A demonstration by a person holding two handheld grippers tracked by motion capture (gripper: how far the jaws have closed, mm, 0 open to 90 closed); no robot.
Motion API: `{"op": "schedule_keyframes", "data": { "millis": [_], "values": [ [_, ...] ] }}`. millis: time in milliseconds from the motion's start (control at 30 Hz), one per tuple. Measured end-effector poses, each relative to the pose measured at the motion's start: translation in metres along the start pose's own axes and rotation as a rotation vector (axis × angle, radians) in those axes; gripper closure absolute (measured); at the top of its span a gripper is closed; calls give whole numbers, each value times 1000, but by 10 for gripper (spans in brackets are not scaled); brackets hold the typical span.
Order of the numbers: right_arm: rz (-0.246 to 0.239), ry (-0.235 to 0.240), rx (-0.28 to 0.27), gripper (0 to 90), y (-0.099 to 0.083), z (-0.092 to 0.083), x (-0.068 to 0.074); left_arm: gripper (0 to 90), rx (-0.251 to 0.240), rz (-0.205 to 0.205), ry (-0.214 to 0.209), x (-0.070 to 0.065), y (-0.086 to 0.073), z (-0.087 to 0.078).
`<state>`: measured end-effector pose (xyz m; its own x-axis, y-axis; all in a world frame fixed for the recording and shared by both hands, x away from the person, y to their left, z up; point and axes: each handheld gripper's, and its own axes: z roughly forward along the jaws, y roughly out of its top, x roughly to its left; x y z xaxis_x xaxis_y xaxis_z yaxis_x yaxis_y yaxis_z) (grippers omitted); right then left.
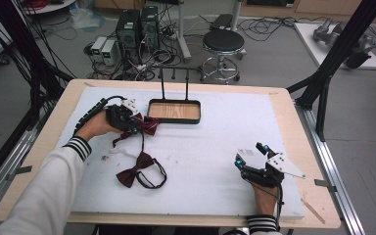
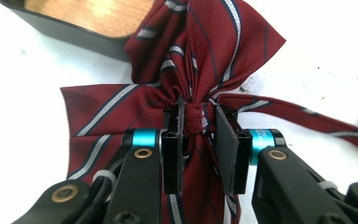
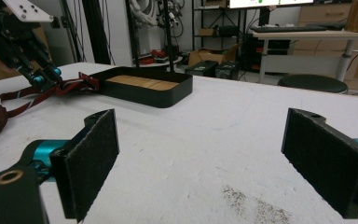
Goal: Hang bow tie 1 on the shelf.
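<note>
From the high view, the left claw (image 1: 136, 123) sits at the far left of the white mat on the desk (image 1: 284, 105), clamped on a striped red bow tie (image 1: 146, 125) that lies just in front of the black tray (image 1: 174, 111) with the wooden floor. A second, darker bow tie (image 1: 137, 170) with a black strap loop lies nearer the person, a little apart from the first. The right claw (image 1: 249, 155) rests near the right front of the mat, well apart from both ties, its jaws spread.

In the left gripper view, the left claw (image 2: 199, 149) has its two black pads pressed against the narrow centre knot of the striped red bow tie (image 2: 200, 51); the fabric fans out above and to both sides, and a strap trails off to the right. A corner of the black tray (image 2: 74, 32) shows at the upper left, touching or just behind the tie's upper wing.

In the right gripper view, the right claw (image 3: 200, 158) stands wide with nothing between its felt-faced pads, only bare mat. Farther off at the left, the left claw (image 3: 44, 77) grips the striped red bow tie (image 3: 72, 86) just beside the black tray (image 3: 168, 95).
</note>
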<state>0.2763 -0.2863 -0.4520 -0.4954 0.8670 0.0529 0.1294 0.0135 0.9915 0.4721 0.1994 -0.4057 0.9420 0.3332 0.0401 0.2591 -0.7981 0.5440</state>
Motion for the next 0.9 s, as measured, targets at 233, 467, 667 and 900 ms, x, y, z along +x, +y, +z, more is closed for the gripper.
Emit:
{"op": "schedule_keyframes", "data": {
  "millis": [233,467,667,900],
  "values": [
    [-1,-1,0,102,0,0,0,730,-63,-27,29,0,-2,-13],
    [0,-2,2,102,0,0,0,732,-148,-24,51,-7,-1,-24],
    [-3,-4,2,102,0,0,1,732,-232,-22,78,-13,2,-35],
    [-4,-5,1,102,0,0,1,732,-323,-39,117,-16,4,-52]
  ]
}}
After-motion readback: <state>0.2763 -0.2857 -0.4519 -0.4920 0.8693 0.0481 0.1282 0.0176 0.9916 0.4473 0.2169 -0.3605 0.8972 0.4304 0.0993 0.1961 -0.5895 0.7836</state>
